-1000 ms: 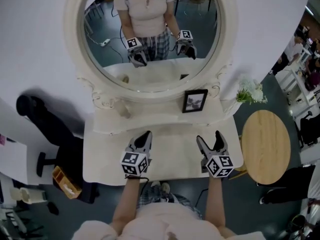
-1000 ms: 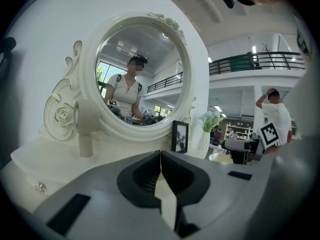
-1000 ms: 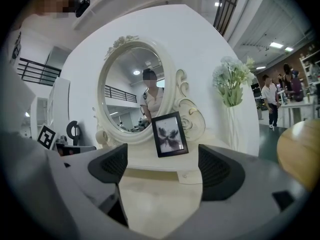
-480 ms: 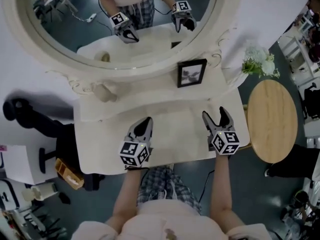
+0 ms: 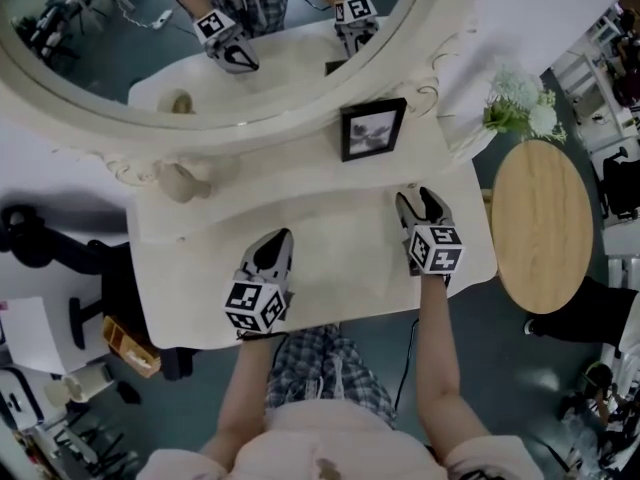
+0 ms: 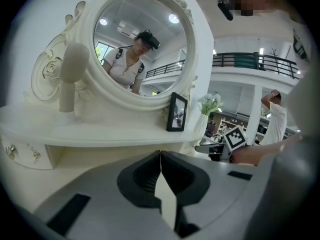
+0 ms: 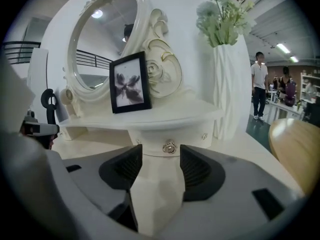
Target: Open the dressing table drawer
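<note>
head view: the left gripper [image 5: 277,238] and right gripper [image 5: 421,200] are over the smooth cream top of the dressing table [image 5: 340,268], below a carved oval mirror [image 5: 120,68].

left gripper view: its dark ribbed pads are pressed together on nothing. a black picture frame [image 6: 177,111] stands on the shelf.

right gripper view: the jaws are spread but closing, empty. the round metal knob [image 7: 169,147] of the small curved drawer [image 7: 150,140] sits just beyond the gap, beside a ribbed white vase [image 7: 230,89].
</note>
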The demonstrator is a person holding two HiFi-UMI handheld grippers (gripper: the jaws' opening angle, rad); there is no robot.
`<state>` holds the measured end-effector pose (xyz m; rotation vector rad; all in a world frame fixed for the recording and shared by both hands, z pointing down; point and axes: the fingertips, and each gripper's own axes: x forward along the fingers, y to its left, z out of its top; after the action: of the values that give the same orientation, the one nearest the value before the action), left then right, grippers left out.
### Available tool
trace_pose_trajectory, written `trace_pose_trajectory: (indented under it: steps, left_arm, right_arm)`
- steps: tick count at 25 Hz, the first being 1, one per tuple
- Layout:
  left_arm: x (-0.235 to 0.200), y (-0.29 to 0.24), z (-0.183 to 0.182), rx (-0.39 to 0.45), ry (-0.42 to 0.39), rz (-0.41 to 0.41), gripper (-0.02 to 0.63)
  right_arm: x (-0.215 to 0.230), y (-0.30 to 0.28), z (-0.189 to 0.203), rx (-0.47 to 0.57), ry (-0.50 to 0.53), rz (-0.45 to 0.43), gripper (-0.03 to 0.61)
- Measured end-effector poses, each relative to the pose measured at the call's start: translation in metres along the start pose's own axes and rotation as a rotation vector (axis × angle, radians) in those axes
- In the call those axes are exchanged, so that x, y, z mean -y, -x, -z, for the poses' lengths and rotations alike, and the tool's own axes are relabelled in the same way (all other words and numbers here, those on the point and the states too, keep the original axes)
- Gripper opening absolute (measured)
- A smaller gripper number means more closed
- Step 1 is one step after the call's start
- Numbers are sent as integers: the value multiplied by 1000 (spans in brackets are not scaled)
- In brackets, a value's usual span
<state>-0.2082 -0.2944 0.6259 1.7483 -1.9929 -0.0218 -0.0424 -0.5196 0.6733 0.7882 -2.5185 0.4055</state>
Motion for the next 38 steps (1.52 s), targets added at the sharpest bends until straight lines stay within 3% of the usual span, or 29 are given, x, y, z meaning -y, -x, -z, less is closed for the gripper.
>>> trace_pose_trajectory:
  steps: [5,14,38]
  left_arm:
    - [-5,1,-1,-2,1,-7,28]
    - [-7,0,0,-14,-2,-6,28]
    - [0,7,-1,-6,-9,8,28]
  right_arm:
    - [9,-16,9,-52,-11,28,227]
    - [15,-18,5,-42,11,63,115]
    - [12,13,23,-34,-19,79,107]
